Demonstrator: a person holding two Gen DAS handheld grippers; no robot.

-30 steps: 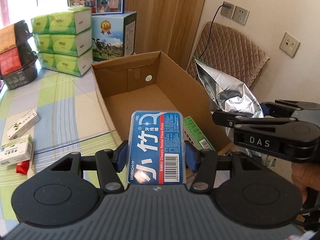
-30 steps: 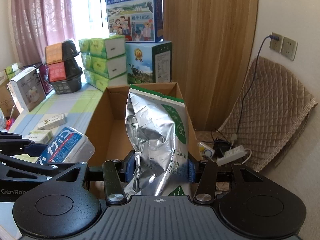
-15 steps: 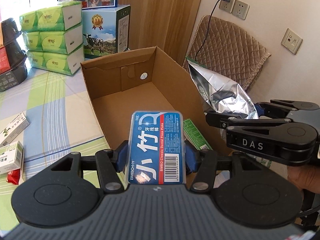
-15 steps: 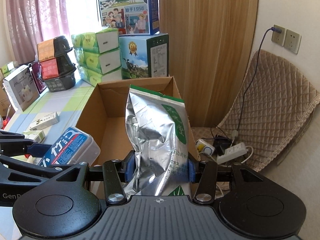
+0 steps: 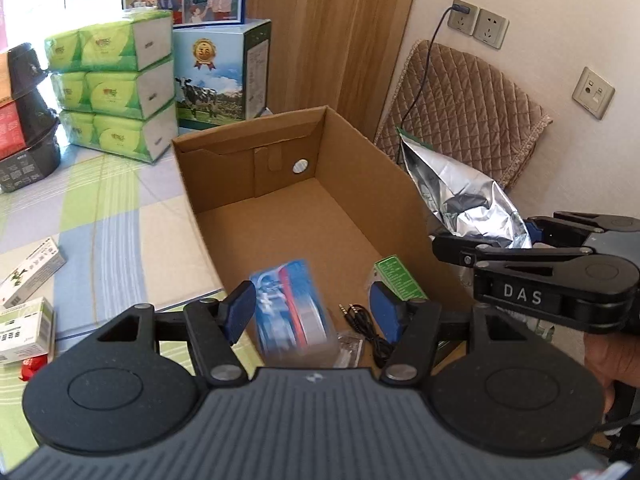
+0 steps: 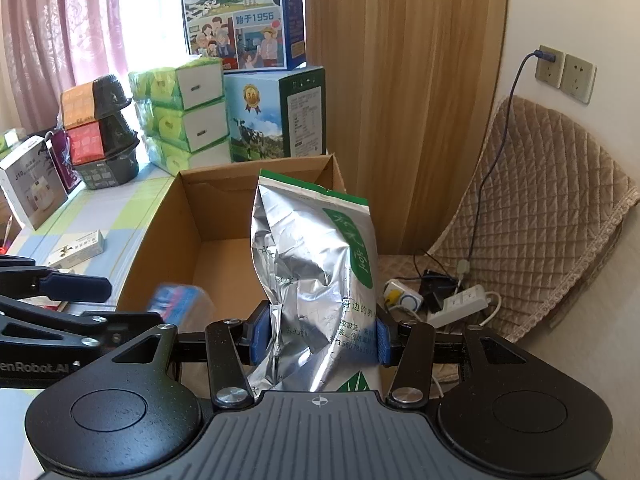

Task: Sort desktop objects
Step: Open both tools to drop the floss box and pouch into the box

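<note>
While your left hand-held gripper (image 5: 312,310) stood spread above the cardboard box (image 5: 384,184), the blurred blue floss box (image 5: 294,312) sat loose between its fingers; your right hand-held gripper (image 6: 318,338) pinched the silver pouch (image 6: 316,264).

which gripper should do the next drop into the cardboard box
Right. The right gripper is shut on the silver foil bag beside the open cardboard box; the left gripper is open, holding nothing.
</note>
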